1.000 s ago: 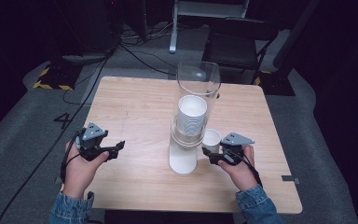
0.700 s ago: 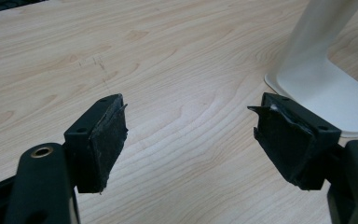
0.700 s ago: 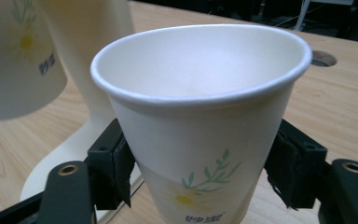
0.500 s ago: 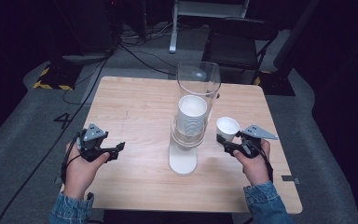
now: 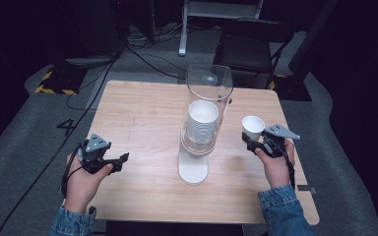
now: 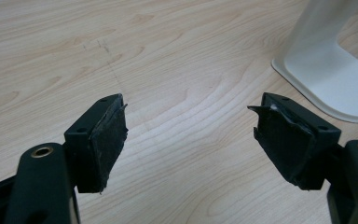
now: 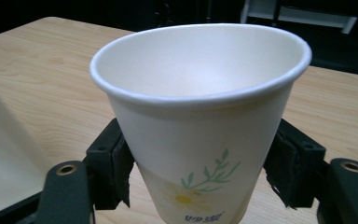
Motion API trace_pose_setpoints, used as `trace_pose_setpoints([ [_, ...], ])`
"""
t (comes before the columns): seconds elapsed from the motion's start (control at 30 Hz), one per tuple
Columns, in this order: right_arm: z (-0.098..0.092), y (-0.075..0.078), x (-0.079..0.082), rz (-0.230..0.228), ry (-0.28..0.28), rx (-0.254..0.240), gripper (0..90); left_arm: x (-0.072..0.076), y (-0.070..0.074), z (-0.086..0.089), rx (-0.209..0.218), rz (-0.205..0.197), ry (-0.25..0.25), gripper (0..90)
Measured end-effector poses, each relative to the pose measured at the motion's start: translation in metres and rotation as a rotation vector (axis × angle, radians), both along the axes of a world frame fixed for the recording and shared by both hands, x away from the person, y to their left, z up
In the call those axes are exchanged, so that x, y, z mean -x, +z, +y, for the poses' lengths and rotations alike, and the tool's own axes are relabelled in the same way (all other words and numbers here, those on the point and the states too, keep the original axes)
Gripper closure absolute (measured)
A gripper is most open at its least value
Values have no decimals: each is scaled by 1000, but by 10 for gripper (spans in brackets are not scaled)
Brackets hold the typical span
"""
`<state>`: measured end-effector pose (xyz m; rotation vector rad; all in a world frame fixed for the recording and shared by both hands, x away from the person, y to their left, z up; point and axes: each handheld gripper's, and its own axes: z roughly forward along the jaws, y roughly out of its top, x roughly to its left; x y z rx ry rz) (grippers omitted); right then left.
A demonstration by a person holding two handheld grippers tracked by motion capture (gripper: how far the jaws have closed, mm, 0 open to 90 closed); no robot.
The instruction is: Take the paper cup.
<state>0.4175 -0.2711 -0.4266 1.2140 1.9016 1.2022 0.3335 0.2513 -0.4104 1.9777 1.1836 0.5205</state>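
From above, my right gripper (image 5: 254, 143) sits over the right side of the wooden table (image 5: 142, 113), holding a white paper cup (image 5: 252, 127) upright, mouth up, beside the cup dispenser (image 5: 200, 132) but apart from it. My right gripper view adds what the high view cannot: the paper cup (image 7: 200, 121) carries a small flower print low on its wall, its rim is pressed slightly out of round, and my two black pads (image 7: 116, 170) are clenched against its sides, one on each flank. The high view in turn shows the dispenser's clear tube with a stack of cups inside, standing on a white base (image 5: 193, 171) near the table's middle. My left gripper (image 5: 115, 162) is at the table's left front, and its own view shows the jaws spread wide with bare wood grain between them, grasping nothing; the white base (image 6: 335, 70) lies off to that view's upper right, well apart from the pads (image 6: 108, 140). The held cup hangs inside the table's right edge, with open wood behind it toward the far edge, and a broad bare stretch lies between my left gripper and the dispenser
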Motion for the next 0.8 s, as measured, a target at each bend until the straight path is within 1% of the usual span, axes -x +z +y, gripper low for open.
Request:
trace_pose_setpoints([
  [0.07,-3,-5,-5,23,-14,0,321,2,0,2,1,2,7,247],
  [0.13,-5,-10,-9,31,-27,4,321,3,0,4,-2,1,9,247],
  [0.2,-7,-16,-14,47,-29,0,321,4,-1,5,-1,3,12,247],
  [0.23,-7,-16,-14,47,-29,0,321,5,-1,5,0,3,15,247],
  [0.3,-8,-21,-18,60,-36,8,320,6,-1,7,-1,6,20,247],
  [0.43,-7,-28,-24,79,-38,0,317,8,-2,8,-1,6,27,247],
  [0.53,-7,-33,-27,96,-42,3,316,9,-1,9,-6,6,23,247],
  [0.63,-7,-37,-29,113,-48,17,316,10,-1,10,-4,4,23,247],
  [0.67,-7,-40,-30,127,-51,12,315,10,-1,10,-4,5,23,247],
  [0.8,-8,-43,-31,136,-57,23,313,10,-1,9,-6,6,21,247],
])
